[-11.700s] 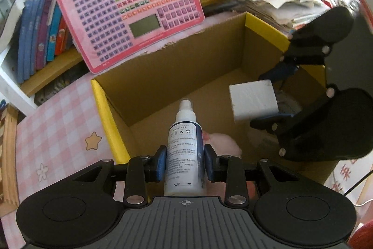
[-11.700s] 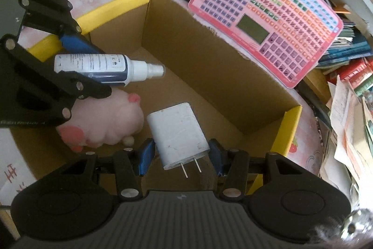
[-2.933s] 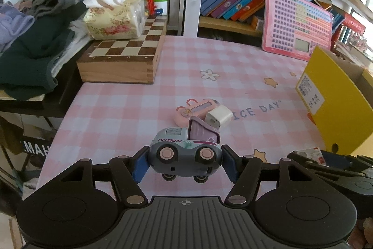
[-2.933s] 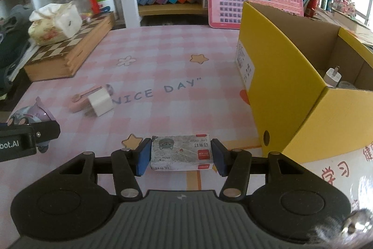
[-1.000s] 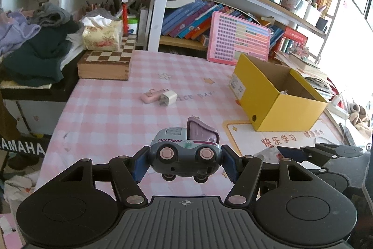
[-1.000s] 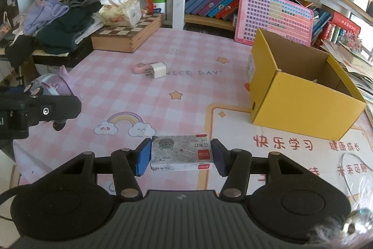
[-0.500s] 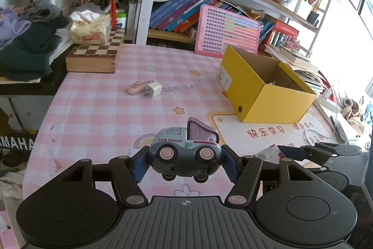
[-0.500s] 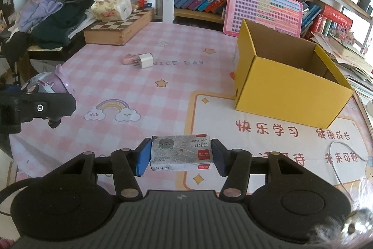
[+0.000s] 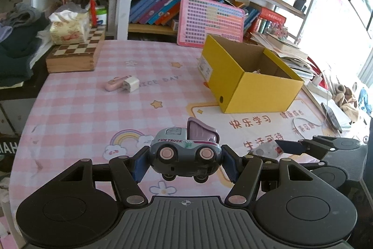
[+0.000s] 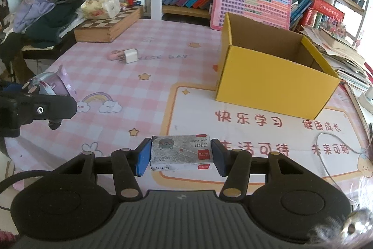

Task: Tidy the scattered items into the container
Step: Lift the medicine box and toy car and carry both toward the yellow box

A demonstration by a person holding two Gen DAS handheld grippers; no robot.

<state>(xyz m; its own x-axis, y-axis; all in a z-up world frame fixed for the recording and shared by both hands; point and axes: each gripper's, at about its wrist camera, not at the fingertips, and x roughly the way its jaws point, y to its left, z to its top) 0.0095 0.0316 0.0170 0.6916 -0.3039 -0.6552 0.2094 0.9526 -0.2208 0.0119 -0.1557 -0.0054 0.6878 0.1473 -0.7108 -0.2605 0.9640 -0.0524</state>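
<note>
the left gripper (image 9: 185, 163) is squeezed tight on a little toy truck (image 9: 185, 152) with pink wheels, holding it up in the air above the pink checked table (image 9: 77, 109). the right gripper (image 10: 180, 156) is clamped on a small grey box (image 10: 181, 152) with a cat face and a red corner, also off the table. the yellow box (image 10: 275, 76) sits open further back on the table, on the right side, well apart from both grippers. a white plug (image 10: 130, 55) lies touching a pink thing (image 10: 115, 55) out in the middle of the table, to the left of the yellow box. a wooden chess box (image 9: 74, 55) sits at the far left edge.
</note>
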